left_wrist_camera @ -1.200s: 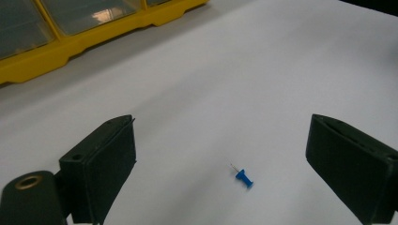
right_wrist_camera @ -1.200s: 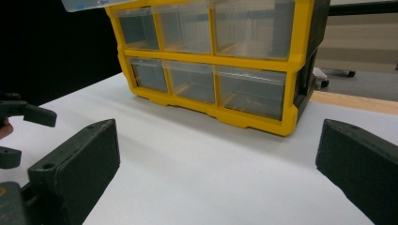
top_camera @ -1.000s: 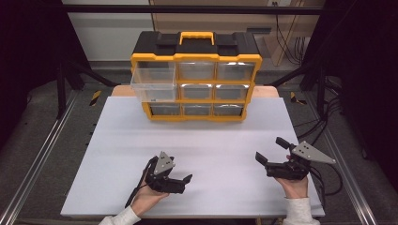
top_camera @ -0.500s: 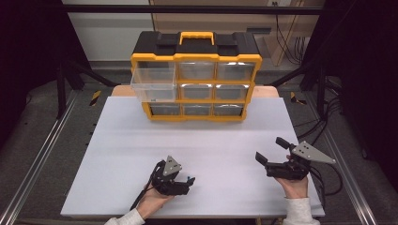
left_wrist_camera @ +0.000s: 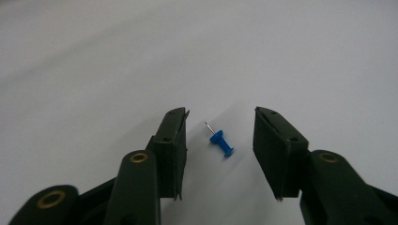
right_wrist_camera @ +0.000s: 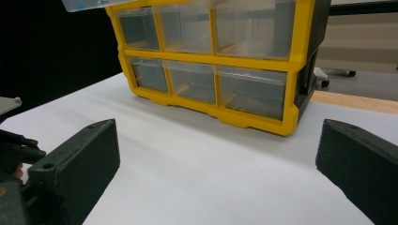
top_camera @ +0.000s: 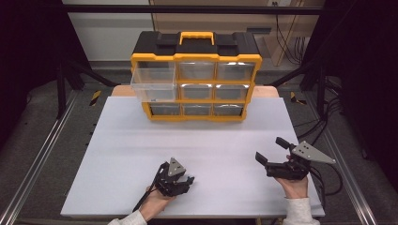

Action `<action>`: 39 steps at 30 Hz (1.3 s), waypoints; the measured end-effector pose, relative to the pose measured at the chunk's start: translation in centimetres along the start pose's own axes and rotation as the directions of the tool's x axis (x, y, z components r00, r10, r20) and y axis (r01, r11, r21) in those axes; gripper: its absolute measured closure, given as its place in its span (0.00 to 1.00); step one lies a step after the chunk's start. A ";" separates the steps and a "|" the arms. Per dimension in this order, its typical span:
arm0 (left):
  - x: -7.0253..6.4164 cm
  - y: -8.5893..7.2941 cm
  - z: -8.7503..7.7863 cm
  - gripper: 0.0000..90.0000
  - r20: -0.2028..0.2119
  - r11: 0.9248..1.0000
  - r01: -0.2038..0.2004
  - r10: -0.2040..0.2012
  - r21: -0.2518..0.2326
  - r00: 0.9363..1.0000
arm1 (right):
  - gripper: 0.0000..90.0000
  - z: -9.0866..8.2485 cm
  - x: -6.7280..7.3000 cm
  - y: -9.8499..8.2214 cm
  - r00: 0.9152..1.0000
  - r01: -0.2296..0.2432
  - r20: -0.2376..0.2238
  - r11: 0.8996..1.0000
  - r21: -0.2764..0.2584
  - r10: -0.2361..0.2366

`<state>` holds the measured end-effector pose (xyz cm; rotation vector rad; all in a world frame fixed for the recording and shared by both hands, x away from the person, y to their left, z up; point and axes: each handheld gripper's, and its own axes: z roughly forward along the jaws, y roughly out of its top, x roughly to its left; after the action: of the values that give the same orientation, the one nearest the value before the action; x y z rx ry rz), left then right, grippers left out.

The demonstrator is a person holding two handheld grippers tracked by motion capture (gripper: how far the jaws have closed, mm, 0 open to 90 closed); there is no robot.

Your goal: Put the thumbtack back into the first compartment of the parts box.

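The left gripper (left_wrist_camera: 219,140) has been lowered; its fingers, just closing, flank the blue pushpin (left_wrist_camera: 220,140) untouched, so pickup appears imminent.

Blue plastic pushpin (left_wrist_camera: 222,143), metal point; matt white tabletop (top_camera: 141,150).

Yellow-and-black organizer box (top_camera: 196,77) with clear drawers stands at the far side of the white tabletop (top_camera: 117,150), well ahead of both tongs; black lid, yellow carry handle (top_camera: 197,36) on top. Its top-left drawer (top_camera: 153,78) is pulled out, sticking forward past the other drawers, on the side of the left tongs. Seen along the right tongs, the box's lower drawer rows (right_wrist_camera: 202,79) sit ahead, between the two jaws and well apart from them.
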<state>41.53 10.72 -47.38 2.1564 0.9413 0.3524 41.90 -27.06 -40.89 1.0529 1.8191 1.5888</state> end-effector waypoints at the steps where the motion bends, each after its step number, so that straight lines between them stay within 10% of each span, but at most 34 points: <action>1: 0.0 0.0 0.1 0.65 0.000 1.000 0.000 0.000 0.001 1.000 | 0.01 0.0 0.0 0.0 1.000 0.000 0.000 1.000 0.000 0.000; 39: 0.0 0.2 0.4 0.94 0.006 0.999 -0.004 0.004 0.050 1.000 | 0.01 0.0 0.1 0.0 1.000 -0.003 -0.001 1.000 0.004 0.003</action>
<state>41.83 10.46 -47.51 2.2040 0.9516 0.3277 41.90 -26.98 -40.86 1.0578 1.8227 1.5881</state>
